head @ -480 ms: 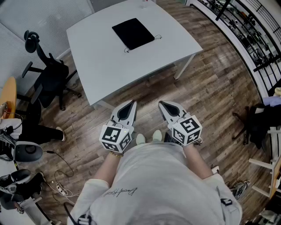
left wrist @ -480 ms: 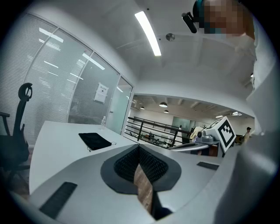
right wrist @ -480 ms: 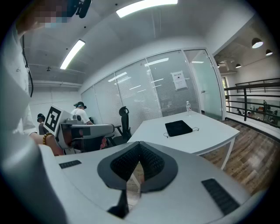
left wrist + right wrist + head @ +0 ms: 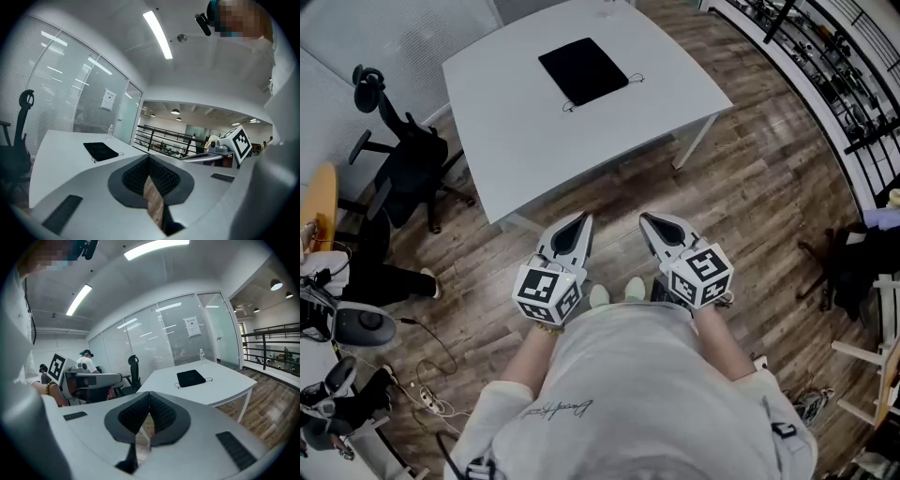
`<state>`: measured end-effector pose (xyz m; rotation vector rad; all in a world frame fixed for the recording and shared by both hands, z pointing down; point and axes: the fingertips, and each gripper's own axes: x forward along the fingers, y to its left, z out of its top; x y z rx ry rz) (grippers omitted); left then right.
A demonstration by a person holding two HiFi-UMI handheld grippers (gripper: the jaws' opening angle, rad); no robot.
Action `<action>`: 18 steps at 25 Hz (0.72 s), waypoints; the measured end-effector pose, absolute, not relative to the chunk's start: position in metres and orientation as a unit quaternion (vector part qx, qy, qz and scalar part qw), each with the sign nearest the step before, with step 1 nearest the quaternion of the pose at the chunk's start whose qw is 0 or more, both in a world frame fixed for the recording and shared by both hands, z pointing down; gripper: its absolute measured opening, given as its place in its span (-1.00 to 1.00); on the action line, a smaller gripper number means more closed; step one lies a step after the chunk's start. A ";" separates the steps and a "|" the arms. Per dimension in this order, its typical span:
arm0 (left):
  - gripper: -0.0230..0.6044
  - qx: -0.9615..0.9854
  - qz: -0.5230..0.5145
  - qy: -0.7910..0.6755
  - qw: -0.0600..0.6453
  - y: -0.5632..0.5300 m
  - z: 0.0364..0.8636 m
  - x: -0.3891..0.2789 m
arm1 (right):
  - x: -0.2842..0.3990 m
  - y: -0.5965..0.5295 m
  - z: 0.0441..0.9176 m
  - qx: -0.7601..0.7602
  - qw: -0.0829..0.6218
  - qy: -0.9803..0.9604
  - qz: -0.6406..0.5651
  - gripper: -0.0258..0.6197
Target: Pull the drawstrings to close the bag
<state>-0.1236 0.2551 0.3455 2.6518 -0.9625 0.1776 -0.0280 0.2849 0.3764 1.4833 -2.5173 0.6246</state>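
A flat black drawstring bag (image 4: 584, 70) lies on the white table (image 4: 516, 122), its thin cords trailing at the near edge and right corner. The same bag (image 4: 101, 151) shows far off in the left gripper view, and the bag (image 4: 191, 378) shows likewise in the right gripper view. I stand on the wooden floor short of the table. My left gripper (image 4: 581, 221) and right gripper (image 4: 645, 221) are held side by side in front of my waist, tips pointing at the table, both shut with nothing between the jaws.
A black office chair (image 4: 403, 159) stands left of the table. Cables and gear (image 4: 356, 356) lie on the floor at the left. A railing (image 4: 825, 66) runs along the right, with a chair and clutter (image 4: 862, 272) below it. A small bottle (image 4: 202, 354) stands at the table's far end.
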 end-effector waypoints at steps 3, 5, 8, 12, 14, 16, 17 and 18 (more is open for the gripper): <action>-0.89 0.927 0.064 -0.335 0.156 0.255 0.346 -0.115 | -0.021 0.284 0.373 0.493 0.064 -0.843 0.205 -0.85; -0.89 0.927 0.065 -0.334 0.155 0.256 0.344 -0.107 | -0.016 0.285 0.370 0.489 0.063 -0.847 0.199 -0.85; -0.89 0.928 0.065 -0.334 0.153 0.256 0.341 -0.096 | -0.008 0.285 0.370 0.483 0.067 -0.851 0.194 -0.85; -0.89 0.927 0.064 -0.338 0.149 0.255 0.340 -0.083 | 0.007 0.283 0.374 0.477 0.071 -0.854 0.194 -0.85; -0.89 0.925 0.065 -0.343 0.150 0.255 0.342 -0.078 | 0.015 0.283 0.375 0.475 0.072 -0.855 0.194 -0.85; -0.89 0.923 0.063 -0.347 0.151 0.254 0.343 -0.072 | 0.025 0.282 0.376 0.475 0.072 -0.855 0.195 -0.85; -0.89 0.923 0.063 -0.348 0.152 0.254 0.344 -0.069 | 0.030 0.282 0.377 0.476 0.071 -0.855 0.196 -0.85; -0.89 0.923 0.062 -0.348 0.152 0.253 0.344 -0.066 | 0.033 0.281 0.378 0.477 0.071 -0.854 0.198 -0.85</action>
